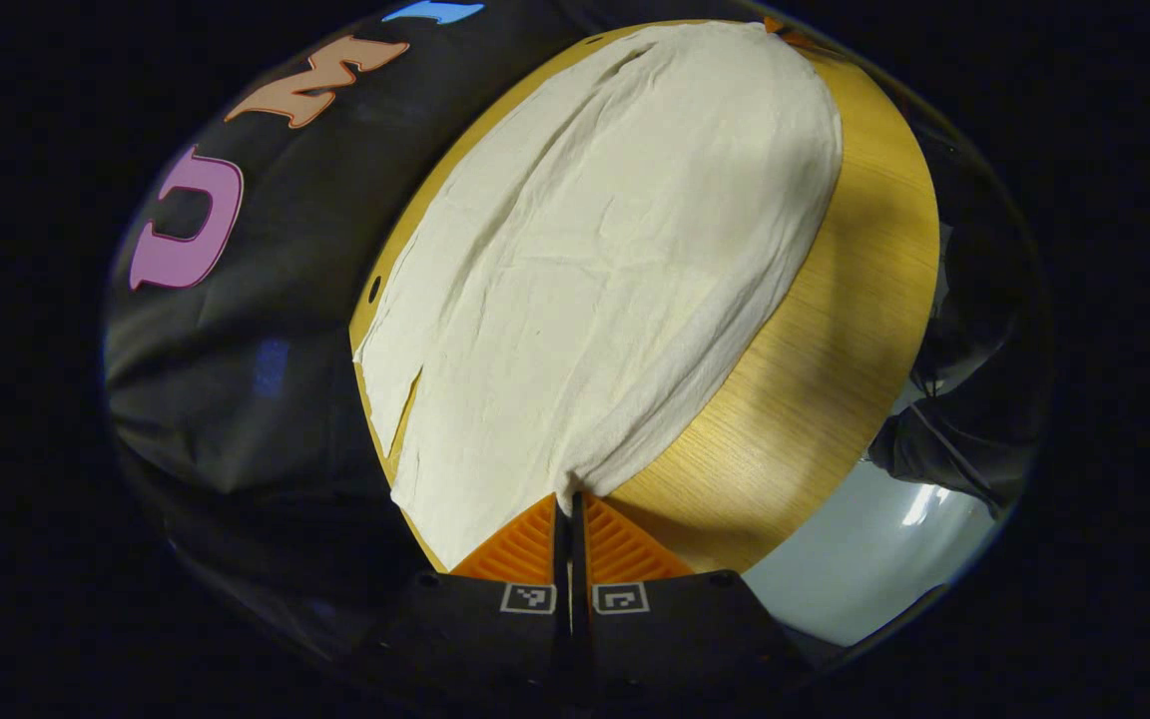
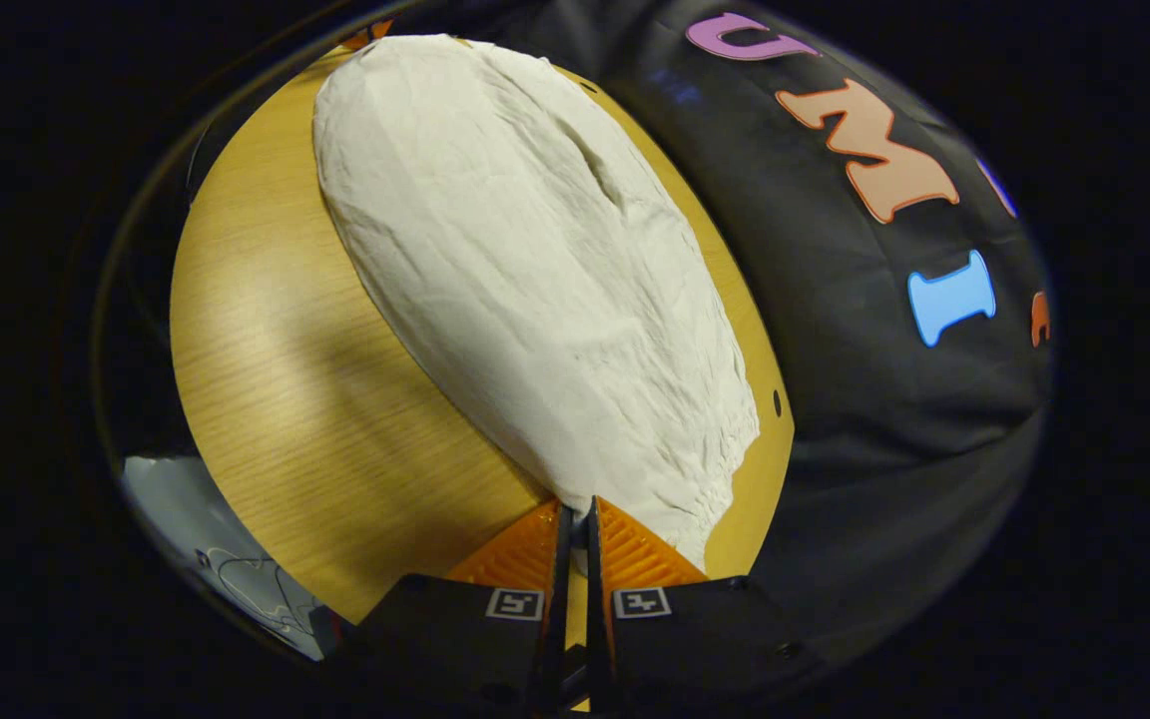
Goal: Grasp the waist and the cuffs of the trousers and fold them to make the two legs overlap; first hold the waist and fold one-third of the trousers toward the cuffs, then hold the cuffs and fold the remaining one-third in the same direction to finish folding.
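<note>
- Cream crumpled cloth trousers (image 1: pixel 595 260) spread lengthwise on round light-wood bench (image 1: pixel 835 359), toward wall-side edge.
- Left gripper (image 1: pixel 567 504) at cuffs, right gripper (image 2: pixel 575 509) at waist.

The cream-white trousers (image 1: pixel 595 270) are lying flat and lengthwise along the wooden bench (image 1: pixel 835 350), running from the bottom centre of the left gripper view up to its top right, their crinkled cloth creased in long soft folds. In that view the near end is showing two cuffs side by side at the lower left. In the right gripper view the gathered waist is sitting at the lower right.
</note>
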`<state>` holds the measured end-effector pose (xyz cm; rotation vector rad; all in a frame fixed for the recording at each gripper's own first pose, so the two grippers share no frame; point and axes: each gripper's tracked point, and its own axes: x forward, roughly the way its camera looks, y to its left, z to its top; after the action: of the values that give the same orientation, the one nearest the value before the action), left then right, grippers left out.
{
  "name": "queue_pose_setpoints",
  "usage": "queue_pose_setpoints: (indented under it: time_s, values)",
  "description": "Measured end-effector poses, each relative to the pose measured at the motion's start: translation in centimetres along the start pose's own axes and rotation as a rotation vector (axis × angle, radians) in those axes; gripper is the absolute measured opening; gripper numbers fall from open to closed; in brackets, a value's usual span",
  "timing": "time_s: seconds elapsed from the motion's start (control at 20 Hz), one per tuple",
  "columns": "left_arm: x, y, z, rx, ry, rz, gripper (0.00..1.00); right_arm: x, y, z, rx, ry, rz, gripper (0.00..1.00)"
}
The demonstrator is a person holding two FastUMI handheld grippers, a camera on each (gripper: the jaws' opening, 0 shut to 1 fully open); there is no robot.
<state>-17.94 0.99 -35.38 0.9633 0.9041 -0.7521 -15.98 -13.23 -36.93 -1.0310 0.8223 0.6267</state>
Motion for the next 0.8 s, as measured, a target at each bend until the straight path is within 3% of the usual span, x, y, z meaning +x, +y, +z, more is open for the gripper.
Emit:
queue_pose_setpoints:
  time_s: [0.15, 0.25, 0.3, 0.35, 0.8]
  values:
    - [-1.4, 2.2, 0.7, -0.058, 0.002, 0.068, 0.0, -1.0, -1.8, 1.4, -0.01, -0.055, -0.043, 0.12]
    - [-2.1, 4.1, 1.7, -0.079, -0.002, 0.115, 0.0, -1.3, -3.2, 1.9, 0.001, -0.081, -0.067, 0.08]
    - [-2.5, 5.1, 2.1, -0.081, -0.003, 0.139, 0.0, -1.4, -4.0, 2.4, 0.007, -0.097, -0.082, 0.14]
    - [-2.9, 6.1, 2.7, -0.083, -0.004, 0.161, 0.0, -1.4, -4.8, 2.9, 0.014, -0.112, -0.09, 0.08]
    - [-3.1, 14.8, 8.7, -0.142, -0.043, 0.319, 0.0, -0.1, -12.6, 7.0, 0.094, -0.199, -0.196, 0.11]
